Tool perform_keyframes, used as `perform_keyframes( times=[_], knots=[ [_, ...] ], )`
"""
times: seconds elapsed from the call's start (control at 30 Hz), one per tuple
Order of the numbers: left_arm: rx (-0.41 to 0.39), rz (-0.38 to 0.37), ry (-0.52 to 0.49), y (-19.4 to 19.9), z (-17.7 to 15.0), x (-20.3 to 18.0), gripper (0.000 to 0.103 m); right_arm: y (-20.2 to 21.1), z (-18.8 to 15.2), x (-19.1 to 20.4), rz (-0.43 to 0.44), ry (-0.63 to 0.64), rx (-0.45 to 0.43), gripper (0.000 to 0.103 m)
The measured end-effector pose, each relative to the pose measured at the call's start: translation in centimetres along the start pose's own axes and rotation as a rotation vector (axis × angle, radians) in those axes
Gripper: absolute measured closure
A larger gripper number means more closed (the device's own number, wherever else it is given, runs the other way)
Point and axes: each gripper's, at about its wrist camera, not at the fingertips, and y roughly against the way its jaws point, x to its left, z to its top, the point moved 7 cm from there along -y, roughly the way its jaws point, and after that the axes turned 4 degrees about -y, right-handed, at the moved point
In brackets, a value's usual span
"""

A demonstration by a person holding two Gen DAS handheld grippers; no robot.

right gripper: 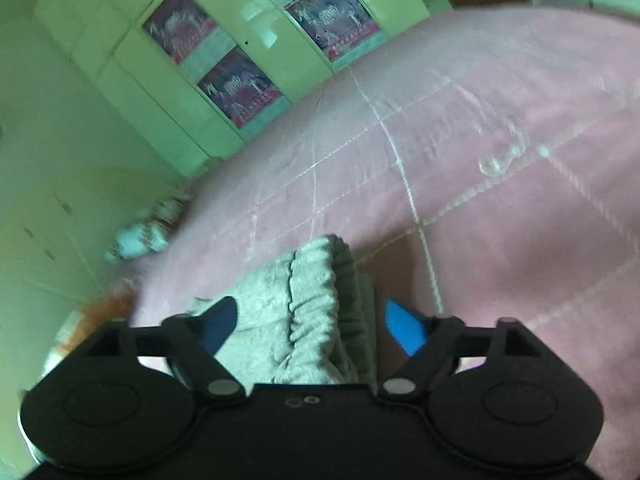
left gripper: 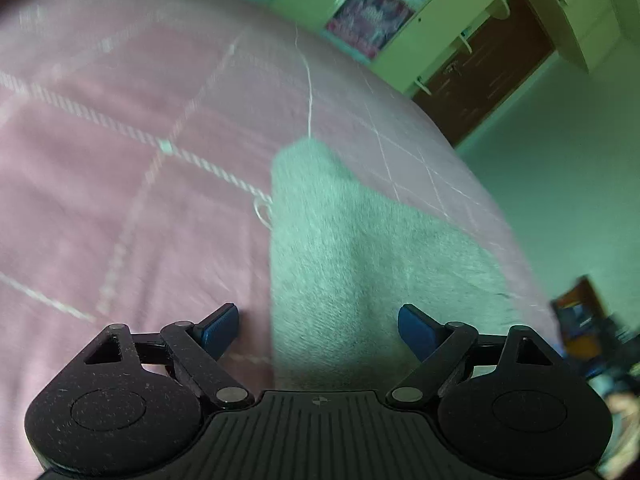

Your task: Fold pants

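**Both ends of the pants framed, neither one gripped**

Nearest the left camera, the left hand-held gripper (left gripper: 319,330) stands wide, its blue pads either side of a grey leg of the pants (left gripper: 340,264) without touching the cloth. The right hand-held gripper (right gripper: 310,326) is equally wide, hovering over the gathered elastic waistband (right gripper: 316,288). The pants lie on the pink quilted bed (left gripper: 120,208), close to its edge. Beyond, green cupboards (right gripper: 132,64) line the wall. The step in hand looks like the approach to a fold: next, each gripper probably needs to drop onto its end and pinch it, taking all layers so that nothing slips loose.
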Motion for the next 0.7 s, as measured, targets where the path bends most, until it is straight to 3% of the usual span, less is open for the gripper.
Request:
perform_keyframes(
  times=[0.1,0.33,0.47,0.5,0.53,0.6,0.7],
  knots=[
    [0.022,-0.043,0.044,-1.6,-0.3,0.2,0.017,-1.3,-0.8,-2.8,0.019,-0.134,0.052,0.048],
    [-0.004,-0.103,0.155,-3.2,0.3,1.2,0.017,-4.1,-1.6,-3.5,0.108,-0.211,0.099,0.047],
    [0.017,-0.170,0.193,-3.9,0.6,1.6,0.019,-3.7,-1.9,-3.3,0.134,-0.227,0.152,0.047],
    [0.026,-0.178,0.203,-4.2,0.7,1.7,0.031,-3.8,-1.7,-3.6,0.143,-0.246,0.157,0.048],
    [0.043,-0.180,0.217,-4.6,0.7,1.9,0.055,-4.0,-1.6,-3.8,0.147,-0.261,0.166,0.052],
    [0.076,-0.183,0.254,-5.8,0.5,2.2,0.064,-4.7,-1.4,-3.8,0.140,-0.262,0.196,0.059],
    [0.085,-0.183,0.233,-6.5,0.6,1.4,0.070,-5.2,-0.8,-3.1,0.103,-0.219,0.222,0.070]
  ],
)
